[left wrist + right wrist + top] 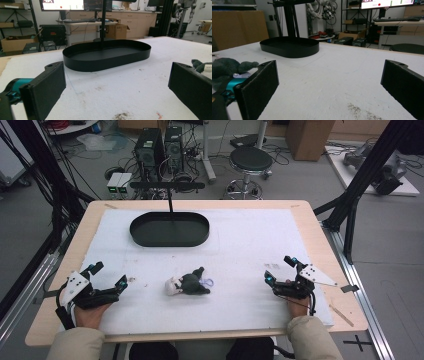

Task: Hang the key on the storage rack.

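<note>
Plush toy (pixel 187 284) lies mid-pad between both grippers, long axis roughly left-right, near the front edge and well short of the black oval tray (pixel 169 229) — left gripper (pixel 109 275) slightly nearer than right gripper (pixel 278 269), both spread wide, empty.

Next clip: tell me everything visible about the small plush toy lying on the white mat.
The plush toy is a small soft figure, mostly dark grey-green fabric, with a white rounded part at its left end in the high view and a pale lilac loop at its right. A stubby dark limb sticks up toward the far side. It lies on its side on the white mat, near the front middle, between the two claws and touching neither. The black oval tray sits well beyond it. Finer details are too small to tell.
</note>
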The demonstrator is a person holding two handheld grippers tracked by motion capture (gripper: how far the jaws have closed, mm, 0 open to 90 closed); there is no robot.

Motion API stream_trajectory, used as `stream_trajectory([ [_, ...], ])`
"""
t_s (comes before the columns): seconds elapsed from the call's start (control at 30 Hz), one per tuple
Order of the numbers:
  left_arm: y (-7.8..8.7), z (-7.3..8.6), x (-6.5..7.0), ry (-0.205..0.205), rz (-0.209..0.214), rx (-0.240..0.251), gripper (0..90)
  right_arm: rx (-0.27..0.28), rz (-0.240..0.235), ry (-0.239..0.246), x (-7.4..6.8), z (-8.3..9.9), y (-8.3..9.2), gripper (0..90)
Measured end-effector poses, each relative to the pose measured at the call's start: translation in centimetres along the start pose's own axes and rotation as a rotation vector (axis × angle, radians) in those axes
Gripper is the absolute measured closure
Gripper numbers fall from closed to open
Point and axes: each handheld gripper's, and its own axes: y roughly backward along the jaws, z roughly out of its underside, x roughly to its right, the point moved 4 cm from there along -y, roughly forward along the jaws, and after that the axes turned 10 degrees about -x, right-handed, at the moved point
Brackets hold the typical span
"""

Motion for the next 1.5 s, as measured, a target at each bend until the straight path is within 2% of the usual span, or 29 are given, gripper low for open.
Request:
stream_trajectory([
  [0.23,-0.1,0.0,0.0,0.0,0.004,-0.01,1.7,-0.001,0.006,0.002,0.0,0.0,0.0,0.6],
  [0.5,-0.1,-0.1,-0.2,0.026,0.012,-0.009,1.7,-0.001,0.004,0.001,0.0,0.0,0.0,0.6],
  [0.6,-0.2,-0.2,-0.4,0.047,0.014,-0.024,1.7,-0.005,0.003,-0.007,0.0,0.0,0.0,0.6],
  [0.67,-0.1,-0.4,-0.4,0.043,0.021,-0.038,1.7,-0.006,0.003,-0.007,0.0,0.0,0.0,0.6],
  [0.7,0.1,-1.1,-0.4,0.022,0.028,-0.047,1.7,-0.007,0.004,-0.007,0.0,0.0,0.0,0.6],
  [0.87,0.5,-4.2,0.1,-0.027,0.089,-0.064,1.7,-0.004,0.005,-0.006,-0.1,0.0,0.0,0.6],
  [0.9,0.5,-4.2,0.1,-0.027,0.089,-0.064,1.7,-0.007,0.003,-0.009,-0.1,0.0,0.0,0.6],
  [0.93,0.4,-5.9,0.6,-0.079,0.128,-0.085,1.7,-0.007,0.005,0.0,-0.1,0.0,-0.1,0.6],
  [1.07,-0.2,-8.4,1.8,-0.137,0.216,-0.125,1.7,-0.01,0.006,0.005,-0.1,0.0,-0.1,0.6],
  [1.1,-0.2,-8.4,1.8,-0.137,0.216,-0.125,1.7,-0.011,0.007,0.007,-0.1,0.0,-0.1,0.6],
  [1.2,-1.0,-10.2,3.0,-0.202,0.278,-0.181,1.7,-0.011,0.006,0.006,-0.1,0.0,-0.1,0.6],
  [1.23,-1.7,-11.1,3.8,-0.251,0.312,-0.226,1.7,-0.014,0.006,0.002,-0.1,0.0,-0.1,0.6],
  [1.27,-1.7,-11.1,3.8,-0.251,0.312,-0.226,1.7,-0.014,0.006,0.002,-0.1,0.0,-0.1,0.6],
  [1.3,-2.4,-11.8,4.6,-0.308,0.332,-0.28,1.7,-0.012,0.005,0.005,-0.1,0.0,-0.1,0.6],
  [1.33,-2.7,-12.0,4.9,-0.332,0.343,-0.3,1.7,-0.012,0.005,0.007,-0.1,0.0,-0.1,0.6],
  [1.37,-2.7,-12.0,4.9,-0.332,0.343,-0.3,1.7,-0.012,0.005,0.007,-0.1,0.0,-0.1,0.6],
  [1.4,-3.5,-12.4,5.7,-0.338,0.389,-0.345,1.7,-0.013,0.006,0.007,-0.1,0.0,-0.1,0.6],
  [1.47,-4.1,-12.7,6.4,-0.39,0.412,-0.388,1.7,-0.013,0.005,0.007,-0.1,0.0,-0.1,0.6],
  [1.5,-4.4,-12.8,6.7,-0.397,0.427,-0.401,1.7,-0.013,0.005,0.007,-0.1,0.0,-0.1,0.6],
])
